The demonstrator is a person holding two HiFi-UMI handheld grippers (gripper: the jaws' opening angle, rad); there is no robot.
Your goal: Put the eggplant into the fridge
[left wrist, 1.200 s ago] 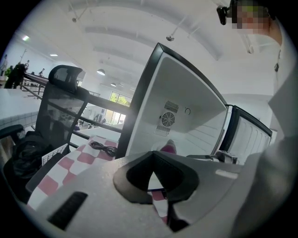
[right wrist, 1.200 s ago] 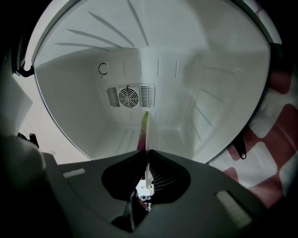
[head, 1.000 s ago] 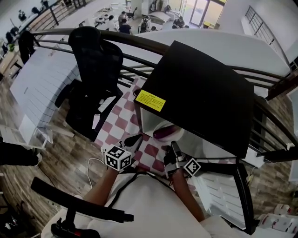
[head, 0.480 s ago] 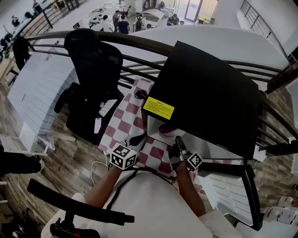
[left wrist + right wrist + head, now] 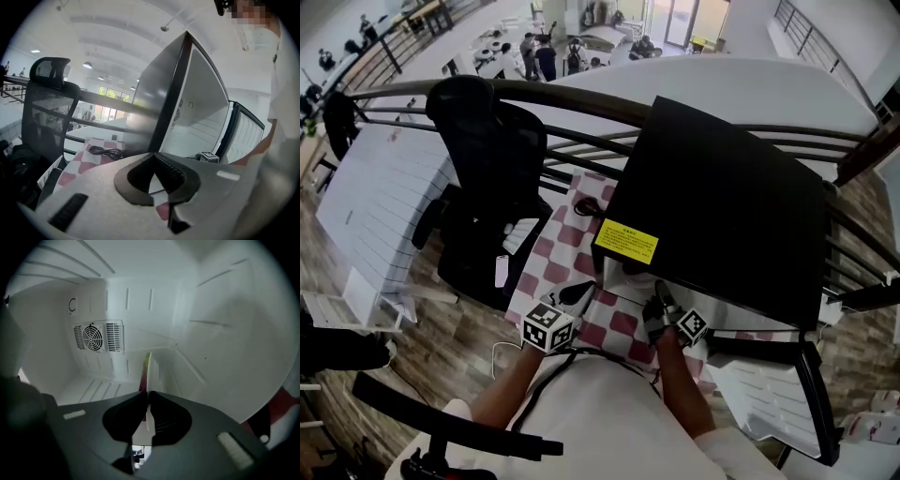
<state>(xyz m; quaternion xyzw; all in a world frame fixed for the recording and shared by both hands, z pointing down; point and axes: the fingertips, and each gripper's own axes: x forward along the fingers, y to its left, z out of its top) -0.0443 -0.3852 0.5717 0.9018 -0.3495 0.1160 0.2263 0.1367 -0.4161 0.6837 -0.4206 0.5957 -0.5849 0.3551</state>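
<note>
The black mini fridge (image 5: 722,206) stands open on a table with a red-and-white checked cloth (image 5: 553,248). My right gripper (image 5: 659,292) reaches into the fridge's mouth. In the right gripper view its jaws (image 5: 146,394) are shut on a thin strip, green above and purple below. This is the eggplant (image 5: 146,371) seen edge-on, inside the white fridge interior (image 5: 197,310). In the head view the fridge's top hides the eggplant. My left gripper (image 5: 581,292) hovers over the cloth left of the opening, its tips (image 5: 153,157) together with nothing between them.
The fridge door (image 5: 769,394) hangs open at the lower right, white inside. A black office chair (image 5: 487,159) stands left of the table. A coiled black cable (image 5: 101,151) lies on the cloth near the fridge's far corner. A curved railing (image 5: 572,98) runs behind.
My right gripper has gone lower and further into the fridge; the purple eggplant that showed at the opening is now out of sight under the fridge's top. The left gripper has shifted slightly.
</note>
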